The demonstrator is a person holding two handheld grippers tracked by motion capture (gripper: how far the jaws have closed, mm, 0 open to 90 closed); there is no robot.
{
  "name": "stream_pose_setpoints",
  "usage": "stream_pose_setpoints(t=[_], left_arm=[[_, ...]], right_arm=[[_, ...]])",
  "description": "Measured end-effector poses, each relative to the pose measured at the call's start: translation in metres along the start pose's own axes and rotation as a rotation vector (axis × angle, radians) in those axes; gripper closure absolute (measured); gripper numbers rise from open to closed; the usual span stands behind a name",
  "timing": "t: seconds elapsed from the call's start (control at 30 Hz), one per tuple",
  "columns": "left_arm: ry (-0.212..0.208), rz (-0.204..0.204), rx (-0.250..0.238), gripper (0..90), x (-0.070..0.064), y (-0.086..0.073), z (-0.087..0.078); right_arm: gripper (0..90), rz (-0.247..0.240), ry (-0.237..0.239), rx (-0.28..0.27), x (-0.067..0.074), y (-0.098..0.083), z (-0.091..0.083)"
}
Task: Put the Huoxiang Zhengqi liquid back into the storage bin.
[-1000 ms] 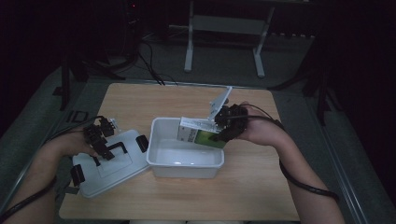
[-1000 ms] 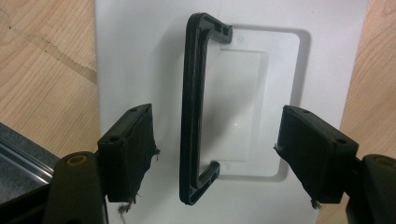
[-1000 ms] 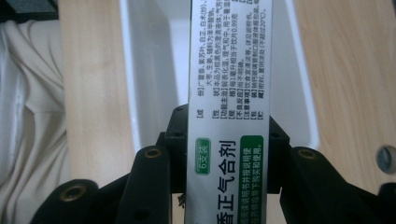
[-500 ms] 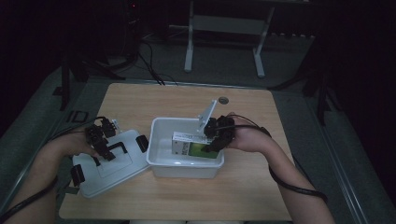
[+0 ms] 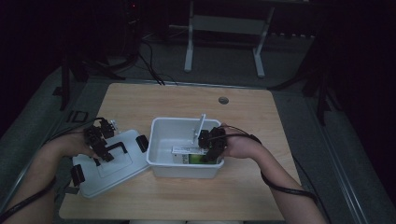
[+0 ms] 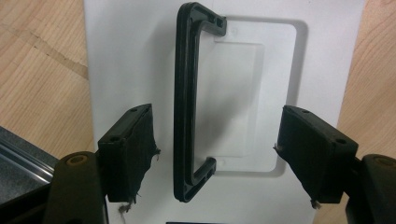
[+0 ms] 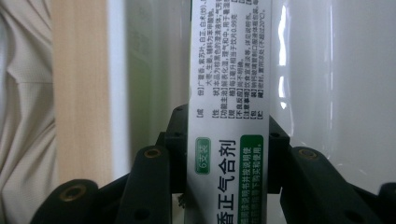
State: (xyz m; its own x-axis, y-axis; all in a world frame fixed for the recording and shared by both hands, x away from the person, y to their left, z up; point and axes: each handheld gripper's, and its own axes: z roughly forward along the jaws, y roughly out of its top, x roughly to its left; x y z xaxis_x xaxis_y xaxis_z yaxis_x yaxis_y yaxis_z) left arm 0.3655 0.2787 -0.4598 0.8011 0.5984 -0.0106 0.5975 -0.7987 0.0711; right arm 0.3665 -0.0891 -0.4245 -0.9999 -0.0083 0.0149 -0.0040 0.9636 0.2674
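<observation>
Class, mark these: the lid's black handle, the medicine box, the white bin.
black handle (image 6: pixel 184 102), left gripper view, its long bar.
medicine box (image 7: pixel 229 93), right gripper view, printed face.
white bin (image 5: pixel 184 169), high view, front wall.

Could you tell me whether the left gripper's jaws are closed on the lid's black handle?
No, the left gripper stands open, pads clear of the handle.

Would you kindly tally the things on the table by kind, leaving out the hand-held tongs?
White plastic bin: 1
White lid with black handle: 1
Green-and-white medicine box: 1
Total: 3
</observation>
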Motion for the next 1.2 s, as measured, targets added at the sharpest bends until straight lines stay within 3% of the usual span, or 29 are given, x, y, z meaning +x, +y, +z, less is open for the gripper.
stream_pose_setpoints(t=[0.53,0.87,1.07,1.2], left_arm=[[-0.003,-0.002,0.004,27.4,-0.001,-0.001,0.002],[-0.004,0.000,0.002,27.4,-0.002,0.000,0.001],[-0.007,0.003,0.006,27.4,-0.002,0.000,0.000],[-0.010,-0.001,0.006,27.4,-0.002,0.000,0.000]], right_arm=[[63.4,0.020,0.039,0.073,-0.007,0.001,0.032],[61.5,0.038,0.054,0.087,-0.010,0.002,0.031],[61.1,0.038,0.055,0.063,-0.009,0.002,0.025],[60.6,0.044,0.044,0.034,-0.008,0.000,0.011]])
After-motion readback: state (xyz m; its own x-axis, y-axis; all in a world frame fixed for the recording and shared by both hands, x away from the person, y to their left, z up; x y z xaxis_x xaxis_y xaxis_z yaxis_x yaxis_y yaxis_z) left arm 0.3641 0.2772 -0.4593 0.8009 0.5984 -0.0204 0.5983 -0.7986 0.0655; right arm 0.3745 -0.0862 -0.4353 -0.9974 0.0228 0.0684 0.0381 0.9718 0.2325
